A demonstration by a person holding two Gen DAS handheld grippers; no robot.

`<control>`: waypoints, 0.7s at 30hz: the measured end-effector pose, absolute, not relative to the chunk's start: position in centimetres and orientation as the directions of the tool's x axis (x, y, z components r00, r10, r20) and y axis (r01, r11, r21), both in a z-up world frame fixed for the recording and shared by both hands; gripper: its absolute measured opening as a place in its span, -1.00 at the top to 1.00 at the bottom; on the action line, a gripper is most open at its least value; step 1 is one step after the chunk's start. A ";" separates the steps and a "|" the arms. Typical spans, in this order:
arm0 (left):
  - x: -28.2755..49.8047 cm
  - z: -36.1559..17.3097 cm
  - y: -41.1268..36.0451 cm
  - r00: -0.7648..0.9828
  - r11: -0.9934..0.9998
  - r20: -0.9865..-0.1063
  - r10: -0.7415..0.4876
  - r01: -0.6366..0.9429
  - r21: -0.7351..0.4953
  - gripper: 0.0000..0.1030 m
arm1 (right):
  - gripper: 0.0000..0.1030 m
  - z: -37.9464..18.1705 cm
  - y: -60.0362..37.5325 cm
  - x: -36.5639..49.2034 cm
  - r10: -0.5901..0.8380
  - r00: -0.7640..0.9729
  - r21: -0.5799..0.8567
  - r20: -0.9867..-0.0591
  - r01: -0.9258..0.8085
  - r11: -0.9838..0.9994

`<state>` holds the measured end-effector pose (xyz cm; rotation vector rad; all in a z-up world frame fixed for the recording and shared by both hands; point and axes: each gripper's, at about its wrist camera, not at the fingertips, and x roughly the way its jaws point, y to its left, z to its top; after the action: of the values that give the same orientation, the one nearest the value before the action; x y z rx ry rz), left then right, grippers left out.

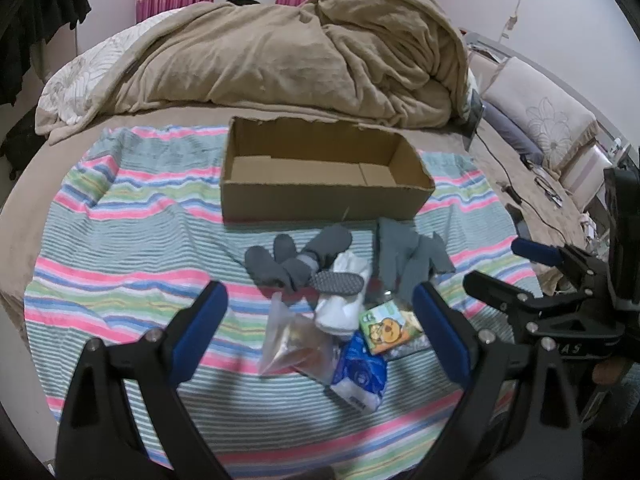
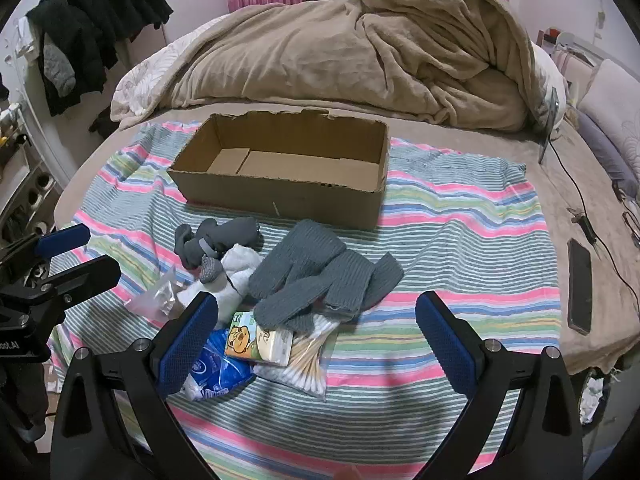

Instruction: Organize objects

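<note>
An open empty cardboard box [image 1: 320, 196] [image 2: 280, 196] stands on a striped cloth on the bed. In front of it lies a pile: dark grey socks [image 1: 296, 260] [image 2: 216, 240], grey knit gloves [image 1: 408, 260] [image 2: 320, 284], white socks [image 1: 344, 304] [image 2: 236, 276], a cartoon tissue pack [image 1: 388, 328] [image 2: 256, 340], a blue packet [image 1: 360, 376] [image 2: 220, 368], a clear plastic bag [image 1: 292, 344] [image 2: 160, 296] and cotton swabs [image 2: 304, 360]. My left gripper [image 1: 320, 332] is open above the pile's near side. My right gripper [image 2: 316, 340] is open, just right of the pile.
A rumpled tan blanket [image 1: 300, 52] [image 2: 380, 48] fills the far half of the bed. A black phone [image 2: 579, 292] and cables [image 2: 584, 216] lie on the right. Pillows [image 1: 540, 116] sit at the right, dark clothes [image 2: 88, 28] hang at the left.
</note>
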<state>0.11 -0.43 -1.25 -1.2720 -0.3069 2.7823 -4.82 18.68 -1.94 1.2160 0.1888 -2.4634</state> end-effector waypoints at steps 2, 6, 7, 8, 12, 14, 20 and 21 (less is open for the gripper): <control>0.1 -1.3 -0.4 -0.653 -0.978 -0.743 0.148 0.016 -0.209 -0.84 | -0.96 -2.0 18.6 -4.8 -0.277 -0.549 0.047 -0.789 0.397 -0.917; 0.1 -1.5 -0.5 -0.652 -0.977 -0.743 0.151 0.017 -0.214 -0.84 | -0.96 -2.0 18.3 -4.7 -0.278 -0.550 0.045 -0.788 0.398 -0.916; 0.1 -1.5 -0.5 -0.651 -0.976 -0.744 0.152 0.017 -0.215 -0.84 | -0.96 -2.0 18.4 -4.7 -0.278 -0.549 0.046 -0.788 0.398 -0.916; 0.0 -1.6 -0.5 -0.650 -0.977 -0.745 0.152 0.017 -0.214 -0.84 | -0.96 -2.1 18.3 -4.6 -0.277 -0.549 0.045 -0.788 0.397 -0.917; -0.2 -1.8 -0.2 -0.646 -0.977 -0.748 0.151 0.017 -0.212 -0.84 | -0.96 -2.3 18.3 -4.8 -0.280 -0.542 0.052 -0.792 0.397 -0.916; -0.3 -1.8 -0.2 -0.643 -0.977 -0.751 0.151 0.016 -0.211 -0.84 | -0.96 -2.3 18.3 -4.9 -0.283 -0.539 0.056 -0.794 0.398 -0.916; -0.5 -2.0 -0.1 -0.639 -0.977 -0.755 0.152 0.017 -0.211 -0.84 | -0.96 -2.4 18.3 -5.0 -0.284 -0.534 0.060 -0.796 0.398 -0.915; -0.5 -1.9 -0.1 -0.639 -0.977 -0.754 0.152 0.017 -0.211 -0.84 | -0.96 -2.5 18.3 -5.0 -0.285 -0.533 0.060 -0.796 0.398 -0.915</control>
<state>-0.55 -0.14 -1.94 -1.2990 -0.3054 2.7609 -4.97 18.29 -2.46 1.2376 0.1799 -2.4471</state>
